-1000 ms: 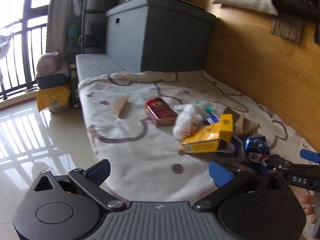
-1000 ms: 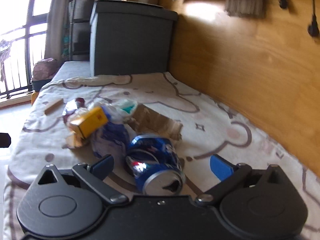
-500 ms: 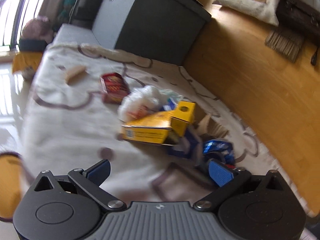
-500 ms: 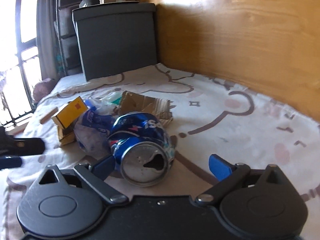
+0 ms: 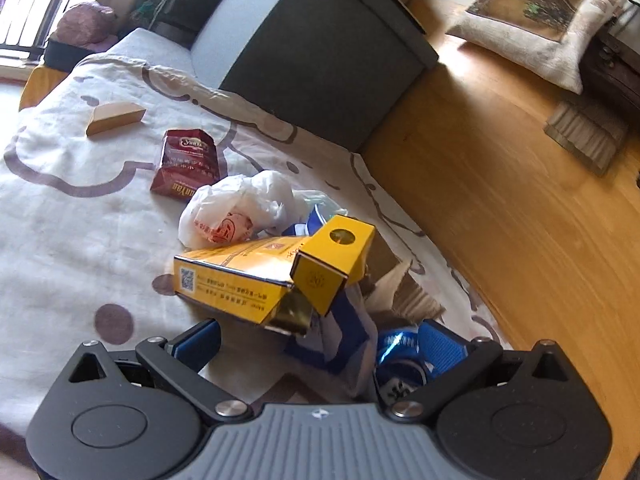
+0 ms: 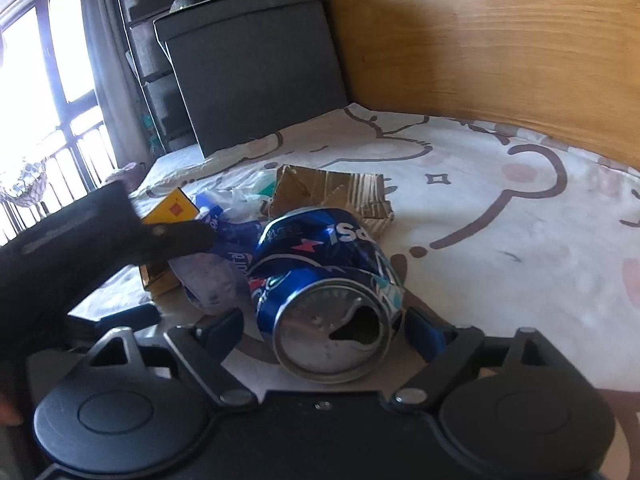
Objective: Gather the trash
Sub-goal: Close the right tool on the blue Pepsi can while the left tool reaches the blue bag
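A crushed blue soda can [image 6: 328, 280] lies on the patterned sheet [image 6: 500, 208], its open top facing me. My right gripper [image 6: 323, 330] straddles the can and its jaws are closing; the pads sit just beside the can's sides without clearly pressing. My left gripper [image 5: 318, 344] is open over the trash pile: a yellow carton [image 5: 240, 276], a blue wrapper [image 5: 344, 336] and a white plastic bag [image 5: 240, 204]. The carton's torn end and the wrapper lie between its fingers. The left gripper's black body [image 6: 80, 240] crosses the right wrist view.
A red packet [image 5: 186, 164] and a small cardboard wedge [image 5: 116, 118] lie farther out on the sheet. Torn cardboard [image 6: 332, 192] sits behind the can. A dark grey storage box [image 5: 320, 52] stands at the far end, a wooden panel [image 6: 480, 60] along the right.
My left gripper swung right and down over the pile, rolling as it went, and now shows in the right wrist view. My right gripper sank onto the can and its jaws narrowed.
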Motion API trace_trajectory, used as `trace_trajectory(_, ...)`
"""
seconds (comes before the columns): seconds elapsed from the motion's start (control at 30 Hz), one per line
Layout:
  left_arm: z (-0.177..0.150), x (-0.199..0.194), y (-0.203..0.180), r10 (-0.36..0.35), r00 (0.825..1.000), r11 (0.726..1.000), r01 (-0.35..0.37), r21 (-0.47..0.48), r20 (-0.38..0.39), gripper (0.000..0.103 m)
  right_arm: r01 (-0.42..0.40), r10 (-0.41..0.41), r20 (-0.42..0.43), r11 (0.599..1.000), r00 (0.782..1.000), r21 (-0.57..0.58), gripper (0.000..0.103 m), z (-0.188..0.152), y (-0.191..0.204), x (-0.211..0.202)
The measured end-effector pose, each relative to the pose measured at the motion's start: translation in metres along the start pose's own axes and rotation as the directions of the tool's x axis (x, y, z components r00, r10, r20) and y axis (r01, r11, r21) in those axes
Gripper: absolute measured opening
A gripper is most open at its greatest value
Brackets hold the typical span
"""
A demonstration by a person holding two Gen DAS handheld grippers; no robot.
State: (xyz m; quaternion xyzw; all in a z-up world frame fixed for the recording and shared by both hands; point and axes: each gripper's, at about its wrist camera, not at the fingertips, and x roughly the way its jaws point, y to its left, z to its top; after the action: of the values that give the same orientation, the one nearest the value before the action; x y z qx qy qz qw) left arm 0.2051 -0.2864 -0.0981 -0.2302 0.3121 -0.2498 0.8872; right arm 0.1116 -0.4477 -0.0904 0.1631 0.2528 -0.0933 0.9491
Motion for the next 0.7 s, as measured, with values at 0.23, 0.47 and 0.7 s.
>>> trace_trajectory(0.23, 0.003, 0.015, -0.003, -0.018, 1.000, 1.000, 0.018, -0.023, 0.021, 0.103, -0.015, 0.015, 0.012, 0.999, 1.000, 0.037, 0.077, 0.001, -0.007, -0.003)
trace_trajectory(0.47, 0.003, 0.018, -0.003, -0.013, 1.000, 1.000, 0.013, 0.000, -0.014, 0.065, -0.034, 0.034, 0.004, 0.999, 0.999, 0.023, 0.075, -0.001, -0.006, -0.008)
trace_trajectory(0.7, 0.001, 0.013, -0.003, 0.004, 0.998, 0.999, -0.002, 0.045, -0.056, 0.039, -0.005, 0.005, 0.003, 1.000, 1.000, 0.003, 0.074, -0.003, -0.004, -0.012)
